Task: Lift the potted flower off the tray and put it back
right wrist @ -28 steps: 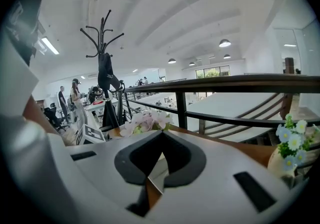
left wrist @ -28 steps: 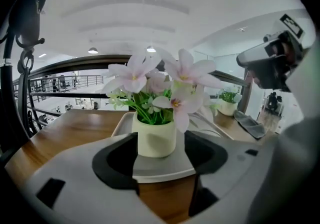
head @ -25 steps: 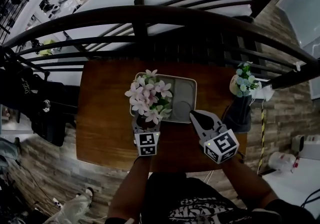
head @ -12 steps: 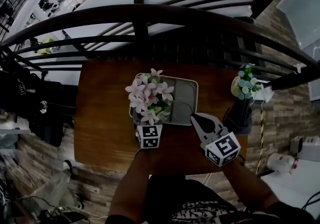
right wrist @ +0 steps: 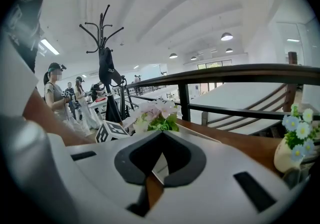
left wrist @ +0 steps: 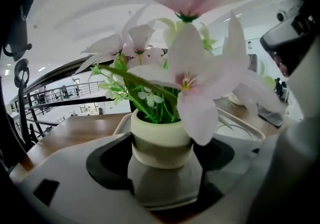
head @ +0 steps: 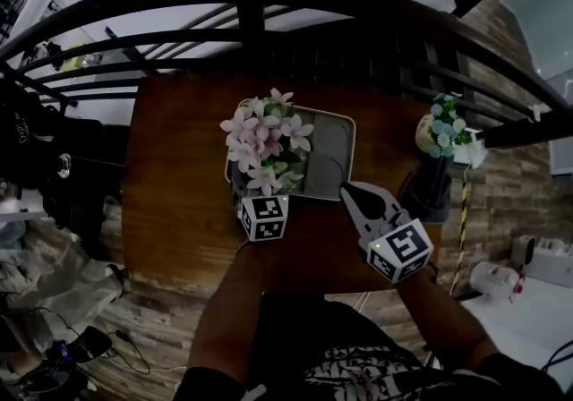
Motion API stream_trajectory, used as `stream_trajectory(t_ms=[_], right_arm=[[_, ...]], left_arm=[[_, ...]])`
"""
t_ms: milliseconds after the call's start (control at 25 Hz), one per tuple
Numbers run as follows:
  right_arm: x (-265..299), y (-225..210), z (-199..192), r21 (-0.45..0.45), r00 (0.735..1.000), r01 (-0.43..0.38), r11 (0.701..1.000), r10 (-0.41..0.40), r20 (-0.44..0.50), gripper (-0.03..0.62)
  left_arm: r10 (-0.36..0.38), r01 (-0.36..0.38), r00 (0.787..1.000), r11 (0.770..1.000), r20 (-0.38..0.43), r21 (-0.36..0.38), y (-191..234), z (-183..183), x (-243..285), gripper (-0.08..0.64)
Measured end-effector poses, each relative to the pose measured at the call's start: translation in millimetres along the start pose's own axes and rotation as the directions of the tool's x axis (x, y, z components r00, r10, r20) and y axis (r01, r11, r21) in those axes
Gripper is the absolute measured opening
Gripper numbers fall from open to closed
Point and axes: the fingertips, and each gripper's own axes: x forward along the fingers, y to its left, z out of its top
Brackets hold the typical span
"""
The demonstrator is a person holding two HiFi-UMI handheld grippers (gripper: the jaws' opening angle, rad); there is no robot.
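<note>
While the left claw (head: 260,200) sits low at the near-left edge of the tray (head: 333,153), the potted flower (head: 265,141) stands right between its jaws. It is on the tray's left side, with pink blooms spilling over the claw's marker cube (head: 265,217). Those jaws are spread wide. They've just drawn in a shade, but the left gripper view shows dark pad on either side of the cream pot (left wrist: 161,140), and nothing looks squeezed. So that claw is open around the pot, not gripping it. Over on the other side, the right claw (head: 347,193) is closed, tips together with nothing in it. It is poised just off the tray's near-right corner above the brown tabletop (head: 175,180); whether it touches the wood I can't say. A dark vase of blue flowers (head: 436,135) stands well apart at the right edge, and a black railing (head: 251,28) curves behind it all.
</note>
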Motion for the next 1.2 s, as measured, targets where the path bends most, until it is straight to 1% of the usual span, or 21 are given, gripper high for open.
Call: stream_trajectory(t_ms=[80, 240, 360, 640, 920, 1200], right_arm=[[-0.2, -0.1, 0.5, -0.003, 1.000, 0.000, 1.000, 0.000, -0.002, -0.011], [-5.0, -0.5, 5.0, -0.016, 1.000, 0.001, 1.000, -0.001, -0.002, -0.011], [-8.5, 1.2, 9.1, -0.026, 1.000, 0.006, 1.000, -0.005, 0.004, -0.011], [-16.4, 4.2, 14.3, -0.044, 1.000, 0.002, 0.999, -0.002, 0.003, -0.011], [-25.3, 8.1, 9.6, -0.052, 1.000, 0.009, 0.999, -0.009, -0.005, -0.011], [-30.9, 6.3, 7.2, -0.050, 1.000, 0.023, 0.999, -0.023, -0.004, -0.011]], left_arm=[[-0.017, 0.017, 1.000, 1.000, 0.004, 0.002, -2.0, 0.2, -1.0, 0.396], [-0.063, 0.063, 0.998, 0.998, 0.013, -0.017, -11.6, -3.2, -9.8, 0.393], [-0.076, 0.076, 0.997, 0.997, 0.021, -0.013, -16.2, -6.8, -20.9, 0.392], [-0.068, 0.068, 0.997, 0.998, 0.026, -0.006, -19.7, -11.2, -34.5, 0.390], [-0.056, 0.056, 0.997, 0.998, 0.058, 0.009, -17.7, -9.2, -39.5, 0.385], [-0.053, 0.052, 0.998, 0.998, 0.046, 0.024, -18.9, -12.8, -39.4, 0.385]])
